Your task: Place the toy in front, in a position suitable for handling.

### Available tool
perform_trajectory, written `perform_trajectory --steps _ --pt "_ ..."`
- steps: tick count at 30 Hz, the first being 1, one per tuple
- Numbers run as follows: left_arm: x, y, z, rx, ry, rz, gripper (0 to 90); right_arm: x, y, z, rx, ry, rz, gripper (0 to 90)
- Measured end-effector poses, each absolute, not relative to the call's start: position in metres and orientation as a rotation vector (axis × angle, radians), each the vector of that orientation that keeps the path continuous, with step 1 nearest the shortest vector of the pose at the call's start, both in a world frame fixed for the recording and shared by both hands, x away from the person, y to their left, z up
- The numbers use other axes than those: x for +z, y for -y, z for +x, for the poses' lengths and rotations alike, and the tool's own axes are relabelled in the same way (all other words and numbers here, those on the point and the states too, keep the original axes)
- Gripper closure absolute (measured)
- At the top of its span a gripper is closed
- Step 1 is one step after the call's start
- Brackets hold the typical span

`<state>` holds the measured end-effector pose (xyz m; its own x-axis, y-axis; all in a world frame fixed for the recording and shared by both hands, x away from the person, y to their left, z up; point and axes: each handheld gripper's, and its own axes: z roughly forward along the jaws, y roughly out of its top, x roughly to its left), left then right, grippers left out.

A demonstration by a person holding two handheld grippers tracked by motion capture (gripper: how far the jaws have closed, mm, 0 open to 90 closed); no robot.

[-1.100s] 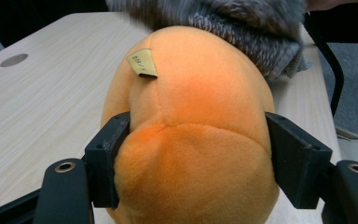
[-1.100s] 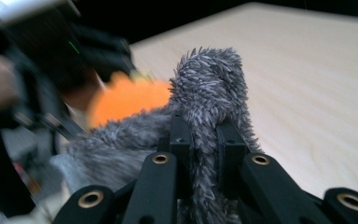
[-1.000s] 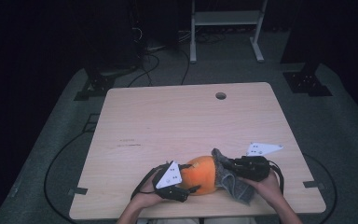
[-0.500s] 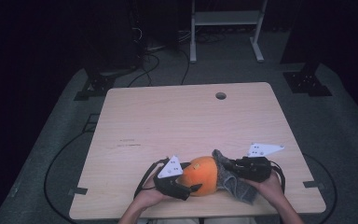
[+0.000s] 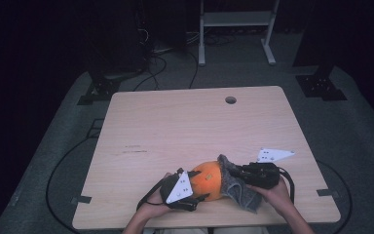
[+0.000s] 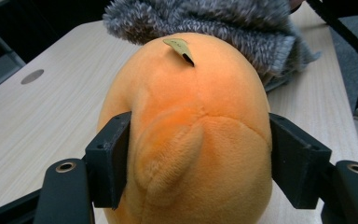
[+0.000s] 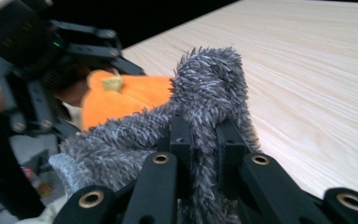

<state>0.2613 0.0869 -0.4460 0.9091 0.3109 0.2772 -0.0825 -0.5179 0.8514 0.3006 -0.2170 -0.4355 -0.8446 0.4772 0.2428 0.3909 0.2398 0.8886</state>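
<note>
An orange plush toy point(image 5: 207, 179) lies near the table's front edge. My left gripper point(image 5: 200, 187) is shut on it, the two black pads point(image 6: 109, 161) pressing into its sides, with the plush point(image 6: 191, 135) bulging between them. A grey fuzzy cloth point(image 5: 236, 183) drapes over the toy's right end. My right gripper point(image 5: 238, 176) is shut on a fold of that cloth point(image 7: 209, 93), pinched between its fingers point(image 7: 182, 135). Beyond the cloth, the orange plush point(image 7: 121, 95) and the left gripper appear in the right gripper view.
The light wooden table point(image 5: 190, 126) has a round cable hole point(image 5: 230, 100) at its far side. A metal stand point(image 5: 233, 29) and cables lie on the dark floor behind. Both hands sit at the table's front edge.
The left gripper has shifted slightly left and turned on the plush toy; the right hand and cloth stay about where they were.
</note>
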Motion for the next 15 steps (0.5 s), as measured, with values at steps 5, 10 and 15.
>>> perform_trajectory --steps 5,10,15 --pt "-0.447 -0.091 0.261 0.468 -0.157 2.065 26.7 -0.444 0.229 0.305 1.562 -2.434 0.940 79.9" --pt "-0.449 -0.092 0.262 0.458 -0.163 2.060 24.3 -0.439 0.226 0.303 1.619 -2.410 0.898 79.9" --pt "-0.449 -0.093 0.264 0.435 -0.191 2.040 23.0 -0.447 0.223 0.309 1.587 -2.435 0.945 79.9"
